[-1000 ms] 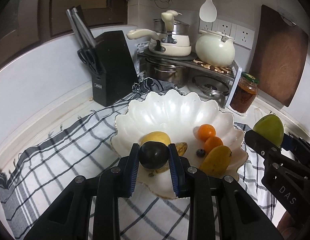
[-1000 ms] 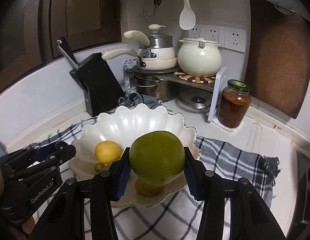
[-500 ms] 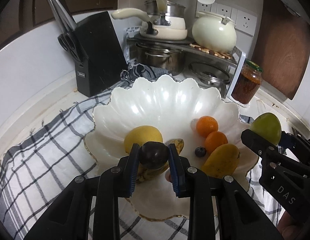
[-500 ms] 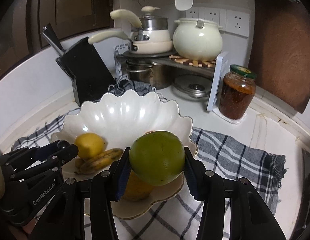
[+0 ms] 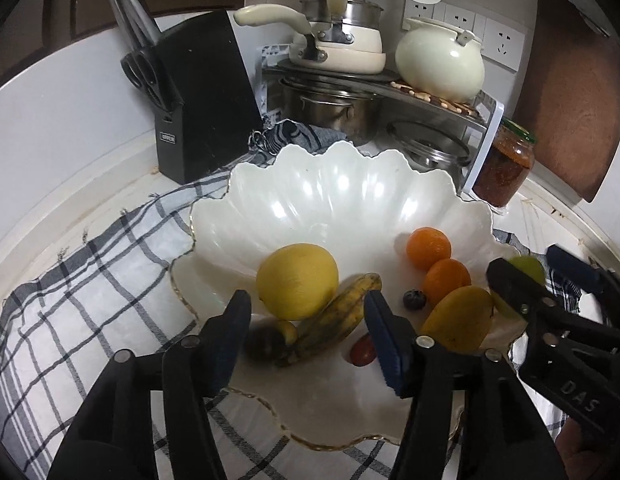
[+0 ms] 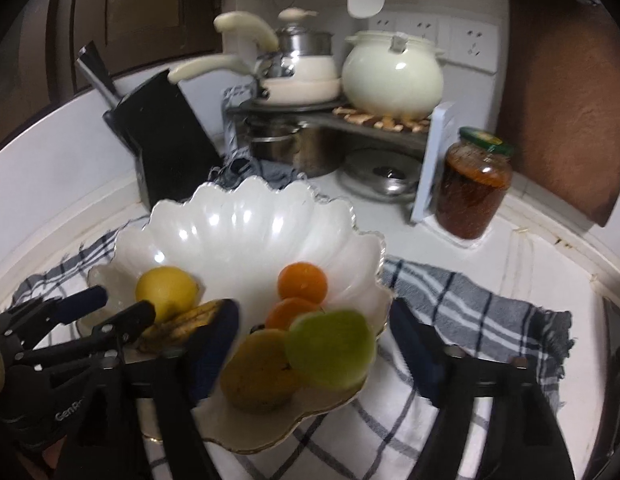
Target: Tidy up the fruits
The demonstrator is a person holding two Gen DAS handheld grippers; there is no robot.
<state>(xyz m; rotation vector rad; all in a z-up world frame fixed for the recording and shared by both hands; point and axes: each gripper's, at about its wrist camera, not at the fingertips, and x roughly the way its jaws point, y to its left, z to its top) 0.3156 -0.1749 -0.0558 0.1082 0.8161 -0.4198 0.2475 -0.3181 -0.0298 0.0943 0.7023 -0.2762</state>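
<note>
White scalloped bowl [image 5: 350, 208], checked grey-white cloth [image 5: 90, 280], green fruit [image 6: 330, 348]

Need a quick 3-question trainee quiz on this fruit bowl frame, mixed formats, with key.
1. True or false: the left tool grips the dark round fruit.
2. How many oranges lie in the white bowl?
3. The green fruit rests against: A) knife block B) yellow mango C) jar

Key: 1 false, its jaws have just been opening and the fruit lies in the bowl; 2 two; 3 B.
</note>
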